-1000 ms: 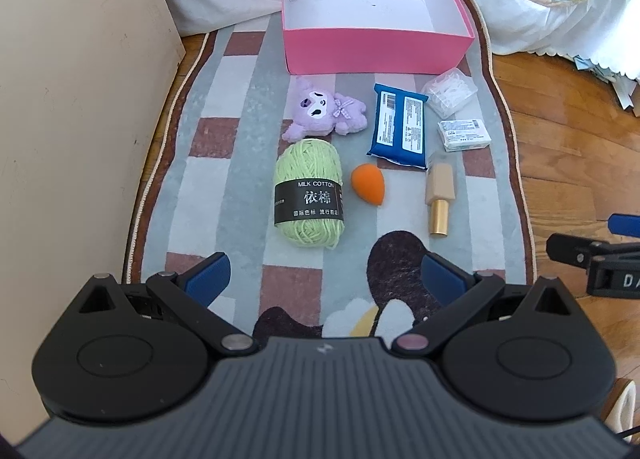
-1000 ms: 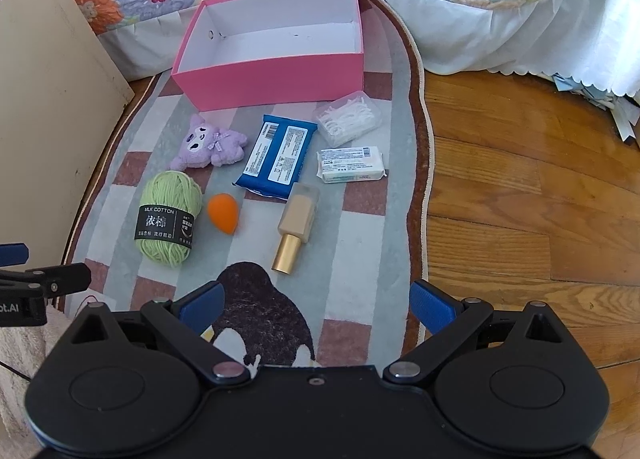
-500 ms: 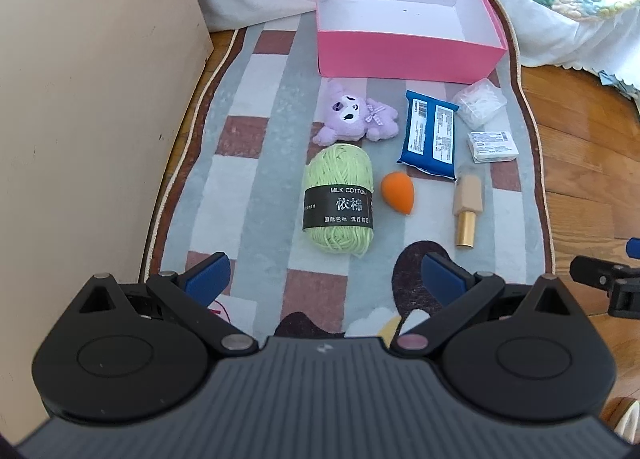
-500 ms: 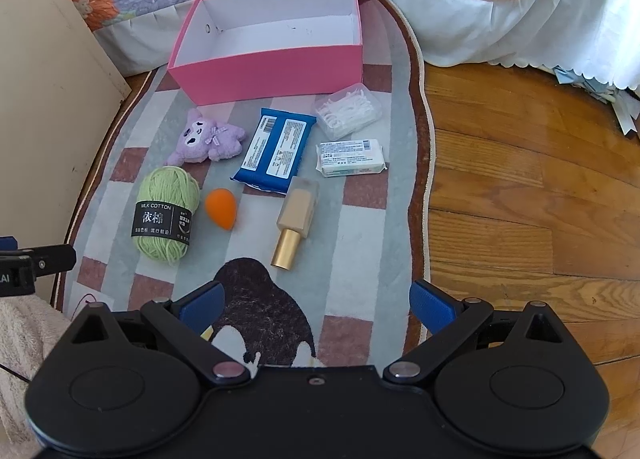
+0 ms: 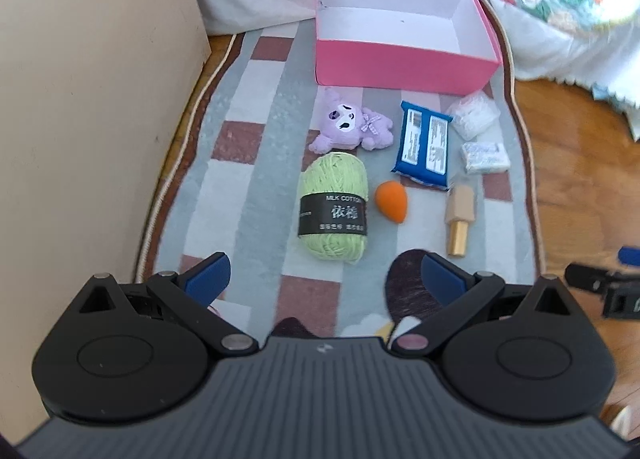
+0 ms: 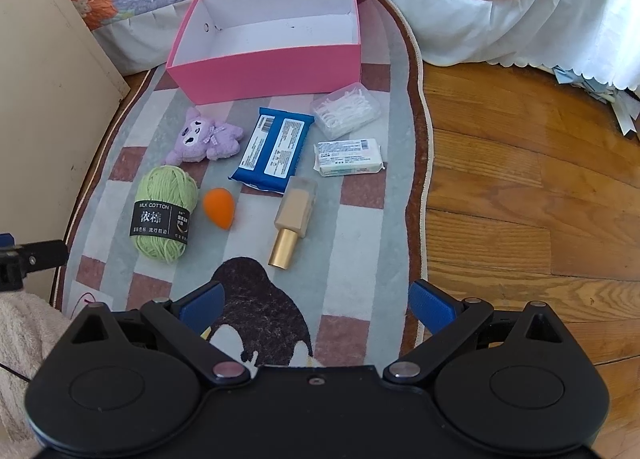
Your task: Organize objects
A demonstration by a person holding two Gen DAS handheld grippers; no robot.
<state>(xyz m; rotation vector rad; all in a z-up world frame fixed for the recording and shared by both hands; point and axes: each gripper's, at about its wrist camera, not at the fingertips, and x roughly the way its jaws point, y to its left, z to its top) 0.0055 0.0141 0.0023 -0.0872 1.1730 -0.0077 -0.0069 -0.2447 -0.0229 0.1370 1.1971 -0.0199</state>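
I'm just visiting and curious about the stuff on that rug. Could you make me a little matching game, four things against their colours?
Things:
1. storage box
2. ball of yarn
3. egg-shaped sponge
4. plush toy

Colours:
A. orange
B. purple
C. pink
D. light green

Pairs: 1-C, 2-D, 3-A, 4-B

The green yarn ball (image 6: 165,213) has a black band that says "MILK COTTON" with big Chinese signs under it. The print on the blue pack (image 6: 274,150) beside the yarn is too small to read.
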